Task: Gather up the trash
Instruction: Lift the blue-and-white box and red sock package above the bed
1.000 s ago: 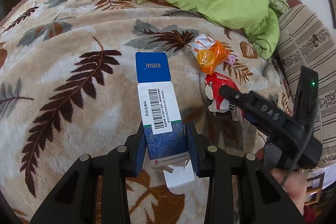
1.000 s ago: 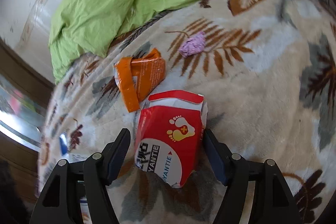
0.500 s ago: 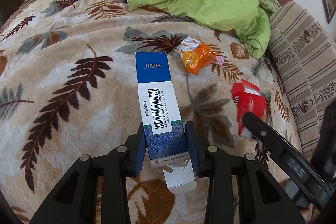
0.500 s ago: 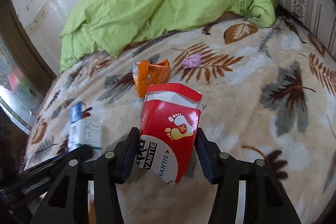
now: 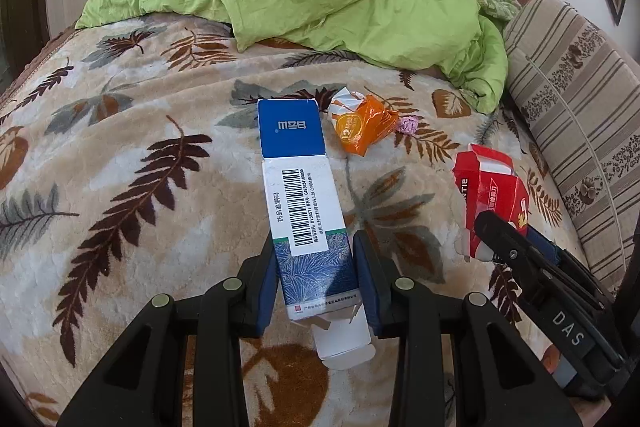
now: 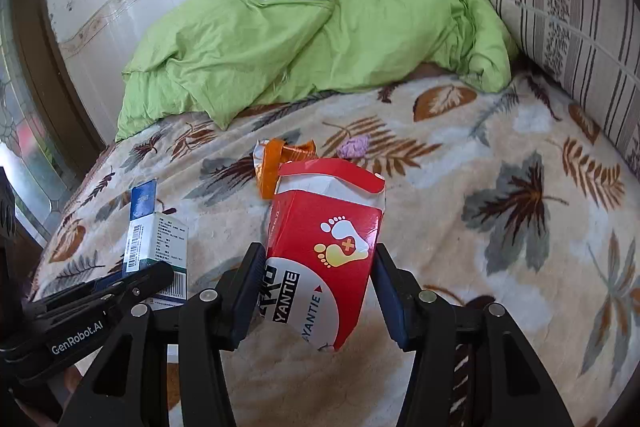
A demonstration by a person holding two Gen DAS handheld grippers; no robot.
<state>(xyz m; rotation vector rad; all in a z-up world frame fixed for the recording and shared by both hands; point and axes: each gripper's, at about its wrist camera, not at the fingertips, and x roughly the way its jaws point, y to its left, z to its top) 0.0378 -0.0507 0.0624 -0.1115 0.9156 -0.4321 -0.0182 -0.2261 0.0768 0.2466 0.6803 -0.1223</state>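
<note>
Left wrist view shows 4 pieces of trash: 1 blue-and-white box, 1 red box, 1 orange wrapper and 1 small pink wad on the leaf-patterned bed blanket. The left hand-held gripper clamps the blue-and-white box by its lower end; the box's white flap juts out below the fingers. The right hand-held gripper clamps the red box, which hides part of the orange wrapper in the right wrist view. The pink wad's material is hard to make out.
</note>
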